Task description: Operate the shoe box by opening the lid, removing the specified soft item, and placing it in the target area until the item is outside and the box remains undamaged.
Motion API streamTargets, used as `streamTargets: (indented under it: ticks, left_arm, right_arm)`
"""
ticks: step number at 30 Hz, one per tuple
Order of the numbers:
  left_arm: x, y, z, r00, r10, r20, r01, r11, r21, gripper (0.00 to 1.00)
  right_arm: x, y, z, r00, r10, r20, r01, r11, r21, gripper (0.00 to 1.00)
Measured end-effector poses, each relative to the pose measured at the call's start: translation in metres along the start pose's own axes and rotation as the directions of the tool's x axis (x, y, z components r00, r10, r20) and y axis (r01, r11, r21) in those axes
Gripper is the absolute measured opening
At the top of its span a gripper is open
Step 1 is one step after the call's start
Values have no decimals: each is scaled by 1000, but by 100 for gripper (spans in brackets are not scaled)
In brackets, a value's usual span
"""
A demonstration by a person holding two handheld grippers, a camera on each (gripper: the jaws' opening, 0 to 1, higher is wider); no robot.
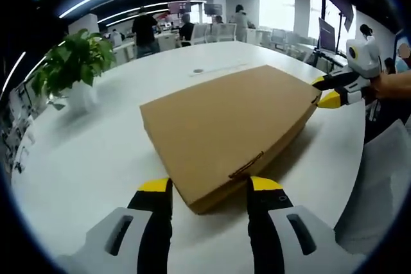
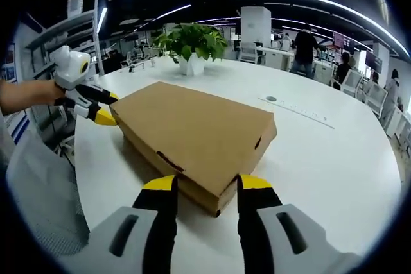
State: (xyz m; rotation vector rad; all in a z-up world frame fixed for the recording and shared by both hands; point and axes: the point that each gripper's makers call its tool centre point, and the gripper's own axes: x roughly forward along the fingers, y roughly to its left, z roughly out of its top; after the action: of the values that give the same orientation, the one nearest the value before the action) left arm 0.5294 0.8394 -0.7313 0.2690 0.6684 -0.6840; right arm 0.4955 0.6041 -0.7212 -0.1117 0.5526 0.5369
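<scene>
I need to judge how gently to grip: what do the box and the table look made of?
The shoe box looks like plain brown cardboard, matte, with folded edges and a slotted tab. The table looks like a smooth white laminate or similar hard top, faintly glossy, since it shows soft reflections; the exact material is unclear.

You won't find anything to read here — the shoe box (image 1: pixel 225 129) shows you plain brown cardboard, its lid and sides bare of print, label or number. The screens (image 1: pixel 192 8) hanging far back in the office glow, but whatever they carry is too small and blurred for you to make out.
</scene>
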Motion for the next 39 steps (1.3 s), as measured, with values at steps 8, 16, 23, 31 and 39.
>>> streamTargets:
  ticks: [8,16,23,31,39]
  left_arm:
    - [-13,2,-9,1000,-14,-18,14,1000,19,45]
    - [-26,7,-18,999,-23,-29,24,999,32,45]
    - [-37,12,-27,999,-26,-32,27,999,36,45]
    - [-42,15,-31,999,-30,-34,31,999,38,46]
    - [-42,17,-30,999,-34,-36,35,999,18,47]
  right_arm:
    - [-2,19,-2,1000,17,-4,-17,1000,0,31]
    - [-5,38,-4,999,39,-3,-39,999,7,29]
    - [-5,54,-4,998,63,-3,-63,998,0,28]
    - [-5,61,-4,997,79,-5,-79,997,-8,28]
    - [-6,61,-2,997,83,-5,-83,997,-5,28]
